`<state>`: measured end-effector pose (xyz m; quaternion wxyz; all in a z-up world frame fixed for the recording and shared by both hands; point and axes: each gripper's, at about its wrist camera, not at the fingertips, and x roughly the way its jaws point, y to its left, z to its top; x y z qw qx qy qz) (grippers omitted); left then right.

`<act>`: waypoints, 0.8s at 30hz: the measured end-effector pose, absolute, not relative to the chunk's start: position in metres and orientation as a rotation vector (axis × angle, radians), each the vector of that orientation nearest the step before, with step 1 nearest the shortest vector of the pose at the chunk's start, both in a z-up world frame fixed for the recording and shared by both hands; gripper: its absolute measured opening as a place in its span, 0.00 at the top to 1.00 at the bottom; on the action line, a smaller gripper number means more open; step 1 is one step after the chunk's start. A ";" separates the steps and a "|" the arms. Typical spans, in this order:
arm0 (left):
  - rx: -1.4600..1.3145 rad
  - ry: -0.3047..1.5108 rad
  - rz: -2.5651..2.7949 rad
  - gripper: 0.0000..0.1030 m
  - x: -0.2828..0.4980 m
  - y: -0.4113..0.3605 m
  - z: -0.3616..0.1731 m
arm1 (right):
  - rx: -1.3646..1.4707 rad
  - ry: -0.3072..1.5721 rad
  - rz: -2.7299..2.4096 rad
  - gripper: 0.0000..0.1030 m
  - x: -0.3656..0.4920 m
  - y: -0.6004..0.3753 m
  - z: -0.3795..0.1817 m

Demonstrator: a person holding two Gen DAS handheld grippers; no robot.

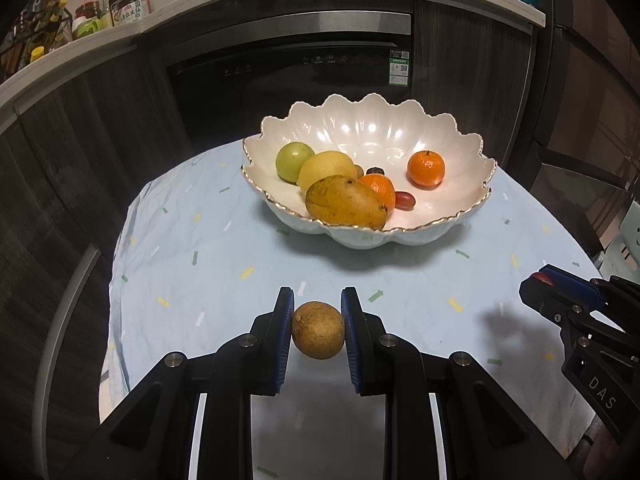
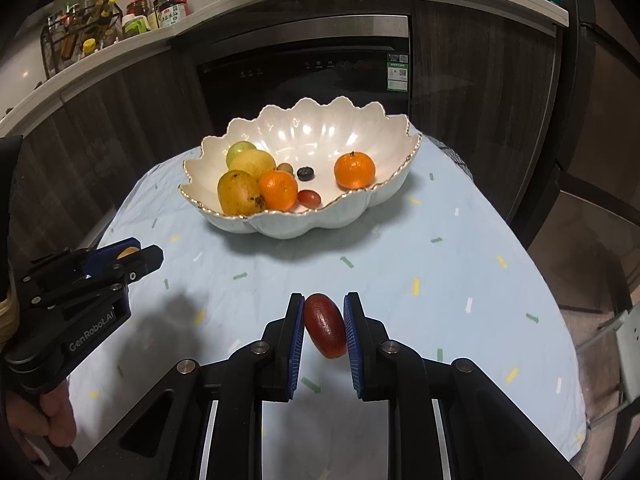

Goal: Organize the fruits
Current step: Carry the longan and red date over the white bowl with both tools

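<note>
A white scalloped bowl (image 1: 448, 216) (image 2: 360, 208) stands on the table and holds a mango (image 1: 344, 202), a lemon (image 1: 326, 168), a green fruit (image 1: 294, 160), two oranges (image 1: 426, 168) and small dark fruits. My left gripper (image 1: 318, 320) is shut on a round brown fruit (image 1: 318, 330) above the cloth, in front of the bowl. My right gripper (image 2: 323, 320) is shut on a dark red oval fruit (image 2: 326, 326), also in front of the bowl. Each gripper shows in the other's view, the right one (image 1: 538, 282) at right, the left one (image 2: 138, 254) at left.
A light blue patterned cloth (image 1: 200, 260) covers the round table. Behind it stands a dark built-in appliance (image 1: 292, 68) under a white counter with bottles (image 1: 128, 4). The table edge drops off at left and right.
</note>
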<state>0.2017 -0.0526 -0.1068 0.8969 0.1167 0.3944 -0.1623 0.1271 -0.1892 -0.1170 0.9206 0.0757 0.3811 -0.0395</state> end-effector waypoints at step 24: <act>0.243 0.771 -0.361 0.76 0.246 -0.095 -0.073 | 0.113 0.675 -0.093 0.79 0.192 -0.237 -0.065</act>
